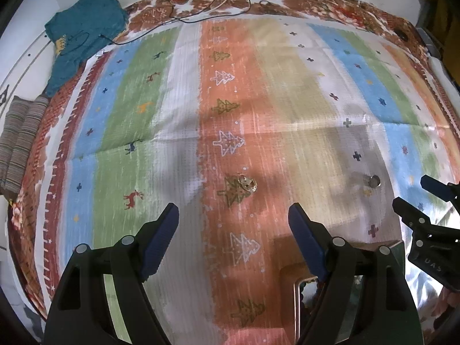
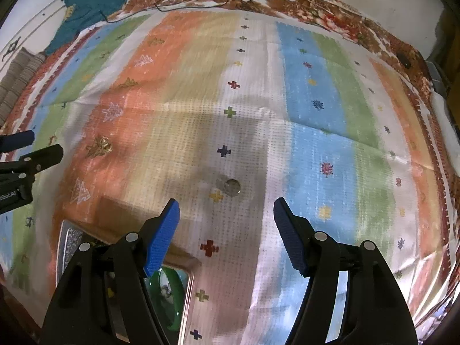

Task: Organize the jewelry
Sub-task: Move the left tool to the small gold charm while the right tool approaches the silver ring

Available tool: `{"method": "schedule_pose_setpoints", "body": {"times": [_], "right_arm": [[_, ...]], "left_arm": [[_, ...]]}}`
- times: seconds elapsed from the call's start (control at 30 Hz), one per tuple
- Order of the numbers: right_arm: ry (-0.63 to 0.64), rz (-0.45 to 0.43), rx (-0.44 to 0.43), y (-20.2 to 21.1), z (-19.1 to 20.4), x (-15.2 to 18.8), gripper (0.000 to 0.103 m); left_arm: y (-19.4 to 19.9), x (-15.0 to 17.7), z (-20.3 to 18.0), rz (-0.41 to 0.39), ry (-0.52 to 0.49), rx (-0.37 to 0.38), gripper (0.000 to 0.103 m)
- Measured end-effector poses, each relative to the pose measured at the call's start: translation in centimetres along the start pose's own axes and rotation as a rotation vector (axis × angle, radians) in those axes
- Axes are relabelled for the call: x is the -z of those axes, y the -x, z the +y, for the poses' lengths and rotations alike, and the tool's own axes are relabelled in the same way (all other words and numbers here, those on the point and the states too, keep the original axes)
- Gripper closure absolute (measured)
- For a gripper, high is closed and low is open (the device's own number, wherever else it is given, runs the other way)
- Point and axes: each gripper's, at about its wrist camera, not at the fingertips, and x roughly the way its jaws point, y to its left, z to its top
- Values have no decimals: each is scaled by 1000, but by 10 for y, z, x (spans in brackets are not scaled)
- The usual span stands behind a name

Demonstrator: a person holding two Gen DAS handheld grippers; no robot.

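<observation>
Both the left tongs (image 1: 233, 224) and right tongs (image 2: 226, 218) are held spread above the striped cloth (image 2: 316, 143), where a silver ring (image 2: 232, 187) is laid flat, opening upward.

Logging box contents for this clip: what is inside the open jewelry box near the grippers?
In the jewelry box, the right wrist view shows a green bangle and a small silvery piece. The right gripper covers the rest, so other contents cannot be told.
</observation>
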Motion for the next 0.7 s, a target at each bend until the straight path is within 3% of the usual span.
{"method": "schedule_pose_setpoints", "body": {"times": [0.7], "right_arm": [[6, 95, 23, -42, 0, -13, 35]], "left_arm": [[-48, -18, -11, 94, -58, -5, 29]]}}
